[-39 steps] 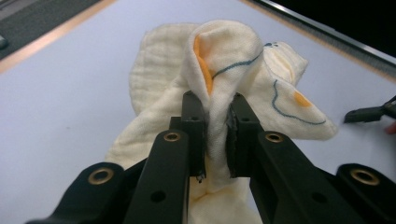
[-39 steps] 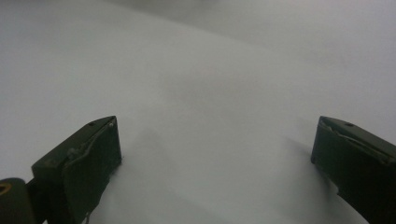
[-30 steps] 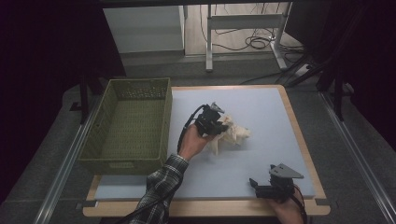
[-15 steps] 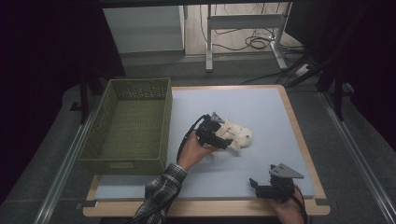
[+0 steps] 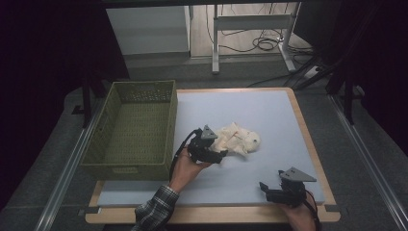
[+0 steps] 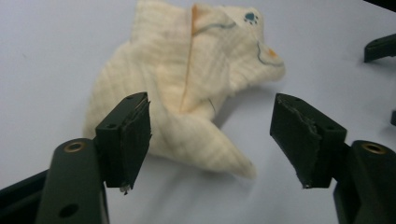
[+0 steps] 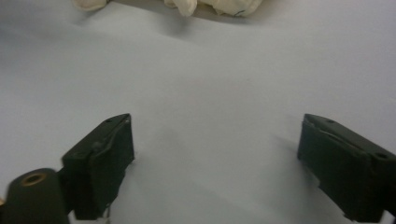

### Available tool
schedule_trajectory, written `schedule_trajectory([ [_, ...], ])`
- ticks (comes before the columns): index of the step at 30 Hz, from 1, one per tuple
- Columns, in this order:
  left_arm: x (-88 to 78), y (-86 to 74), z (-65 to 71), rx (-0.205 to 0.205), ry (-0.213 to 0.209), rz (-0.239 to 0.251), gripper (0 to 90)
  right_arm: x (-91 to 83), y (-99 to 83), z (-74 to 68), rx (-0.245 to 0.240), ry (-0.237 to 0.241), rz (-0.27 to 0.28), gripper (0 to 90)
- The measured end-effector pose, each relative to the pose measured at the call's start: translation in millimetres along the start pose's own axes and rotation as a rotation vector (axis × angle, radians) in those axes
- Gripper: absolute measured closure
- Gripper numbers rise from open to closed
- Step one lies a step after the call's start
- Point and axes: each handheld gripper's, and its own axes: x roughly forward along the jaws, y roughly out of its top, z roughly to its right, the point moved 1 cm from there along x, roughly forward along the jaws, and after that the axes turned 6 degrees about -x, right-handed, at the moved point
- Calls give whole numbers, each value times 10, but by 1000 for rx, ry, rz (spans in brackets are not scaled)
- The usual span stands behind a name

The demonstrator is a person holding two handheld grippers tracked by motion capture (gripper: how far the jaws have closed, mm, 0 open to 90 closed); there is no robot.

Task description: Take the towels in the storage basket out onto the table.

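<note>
Item: cream cloth, crumpled, ribbed weave, with an orange-edged fold and a small blue paw print (print legible in the left gripper view). Location: lying on the pale blue mat of the counter, slightly nearer the person than its middle, well apart from the basket.

Item: left gripper. Held in the person's left hand, just beside the cloth's near-left edge. Its jaws stand spread and have just been closing a little; in the left gripper view one corner of the cloth lies on the mat between them, and neither pad presses on it (a clear strip of mat shows beside the right-hand pad).

Item: right gripper. Held low at the counter's near right corner, grey three-cornered plate on top. Jaws spread, having just been closing slightly, with bare mat between them in the right gripper view; the cloth sits far off at that view's top edge.

Item: green woven basket, rectangular, standing at the counter's left side, its long wall along the mat's left edge.

Item: plaid sleeve, on the left forearm, entering from the bottom edge.
</note>
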Motion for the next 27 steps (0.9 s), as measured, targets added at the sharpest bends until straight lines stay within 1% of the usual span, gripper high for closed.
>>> schedule_trajectory([
  [1, 0, 0, 0, 0, 0, 0, 329, 0, 0, 0, 0, 0, 0, 154],
  [2, -8, -73, 10, 2, 8, -5, 344, -12, 35, -11, -12, 5, -23, 200],
  [3, -14, -106, 12, 7, 17, -6, 349, -23, 57, -21, -17, 8, -18, 235],
  [5, -23, -164, 12, 6, 26, -2, 361, -33, 113, -25, -19, 23, -17, 284],
  [7, -22, -189, 12, -1, 26, -1, 349, -27, 176, -18, -30, 27, -17, 338],
  [8, -4, -237, 20, -19, 27, -2, 333, -17, 211, -9, -35, 25, -15, 372],
  [10, 32, -278, 43, -11, 34, 1, 286, 19, 284, 14, -34, 38, -16, 410],
  [11, 32, -278, 43, -11, 34, 1, 268, 19, 284, 14, -34, 38, -16, 410],
  [12, 85, -309, 72, -10, 53, -3, 245, 74, 361, 37, -38, 53, -19, 454],
  [13, 85, -309, 72, -10, 53, -3, 232, 74, 361, 37, -38, 53, -19, 454],
  [14, 137, -330, 91, -11, 65, -3, 231, 136, 446, 41, -49, 72, -17, 481],
  [15, 137, -330, 91, -11, 65, -3, 231, 136, 446, 41, -49, 72, -17, 481],
  [16, 182, -342, 86, -25, 77, 0, 235, 209, 533, 31, -67, 90, -20, 501],
  [17, 203, -348, 77, -35, 80, 3, 243, 251, 574, 25, -74, 94, -20, 504],
  [18, 219, -355, 67, -43, 83, 7, 253, 297, 613, 25, -81, 99, -23, 509],
  [20, 251, -371, 45, -57, 91, 7, 304, 386, 686, 28, -90, 99, -32, 533],
  [21, 251, -371, 45, -57, 91, 7, 319, 386, 686, 28, -90, 99, -32, 533],
  [22, 287, -385, 26, -65, 98, 5, 349, 472, 750, 43, -91, 104, -37, 554],
  [24, 320, -395, 13, -72, 93, -2, 414, 559, 803, 49, -90, 117, -46, 576],
  [25, 327, -397, 9, -71, 94, -3, 452, 598, 824, 46, -96, 116, -50, 585],
  [26, 328, -399, 10, -72, 91, 3, 514, 637, 844, 43, -100, 120, -55, 600],
  [27, 328, -399, 10, -72, 91, 3, 572, 637, 844, 43, -100, 120, -55, 600],
])
